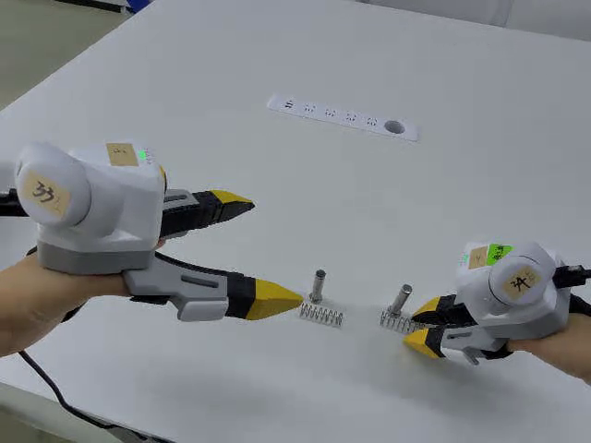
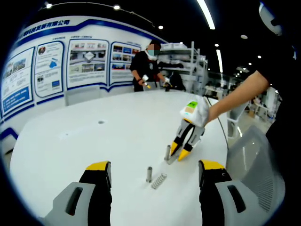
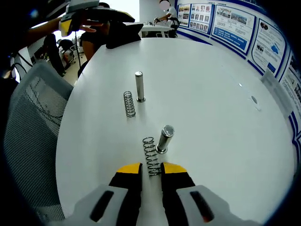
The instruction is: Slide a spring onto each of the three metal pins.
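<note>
Spring pinched in right claw, beside pin

The left hand held the left gripper level above the table, pointing toward the right one, its jaws spread wide. The right hand held the right gripper low, tips almost at the table and aimed back toward the left. Its jaws stood only a narrow gap apart. From the right gripper view it was unclear whether they pressed on anything. The right forearm reached in bare.
</note>
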`<action>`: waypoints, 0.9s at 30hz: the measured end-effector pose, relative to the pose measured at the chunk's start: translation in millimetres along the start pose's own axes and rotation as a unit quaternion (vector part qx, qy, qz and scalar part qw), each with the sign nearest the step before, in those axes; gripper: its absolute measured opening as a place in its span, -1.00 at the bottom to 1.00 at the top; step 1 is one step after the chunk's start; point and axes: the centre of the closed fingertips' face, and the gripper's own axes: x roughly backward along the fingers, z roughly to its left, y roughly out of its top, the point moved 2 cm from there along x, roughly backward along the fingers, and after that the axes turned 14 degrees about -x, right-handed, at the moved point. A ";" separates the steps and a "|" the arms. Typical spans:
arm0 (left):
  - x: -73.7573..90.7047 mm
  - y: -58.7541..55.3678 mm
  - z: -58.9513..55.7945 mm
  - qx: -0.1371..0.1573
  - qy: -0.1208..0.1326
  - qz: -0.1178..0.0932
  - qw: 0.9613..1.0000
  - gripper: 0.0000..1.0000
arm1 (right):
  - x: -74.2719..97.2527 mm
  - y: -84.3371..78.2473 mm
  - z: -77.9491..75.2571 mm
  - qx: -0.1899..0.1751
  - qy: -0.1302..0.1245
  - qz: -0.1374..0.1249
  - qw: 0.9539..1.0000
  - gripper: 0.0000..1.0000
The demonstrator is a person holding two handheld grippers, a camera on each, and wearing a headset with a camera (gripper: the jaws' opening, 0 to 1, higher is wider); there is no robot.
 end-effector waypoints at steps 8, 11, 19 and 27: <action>0.0 -0.4 -0.4 -0.001 -0.002 0.001 1.000 0.54 | -0.3 -0.7 3.1 -0.005 0.011 0.002 1.000 -0.77; 1.0 -1.3 -1.9 -0.001 -0.004 0.004 1.000 0.54 | -0.5 -0.9 3.3 -0.016 0.013 0.002 1.000 -0.77; 1.7 -4.2 -4.8 -0.004 -0.008 0.013 1.000 0.54 | 0.2 -1.1 5.1 -0.012 0.005 0.010 1.000 -0.78; -9.3 1.6 -14.6 -0.010 -0.025 0.008 1.000 0.53 | 23.6 9.0 13.6 -0.011 0.006 -0.012 1.000 -0.79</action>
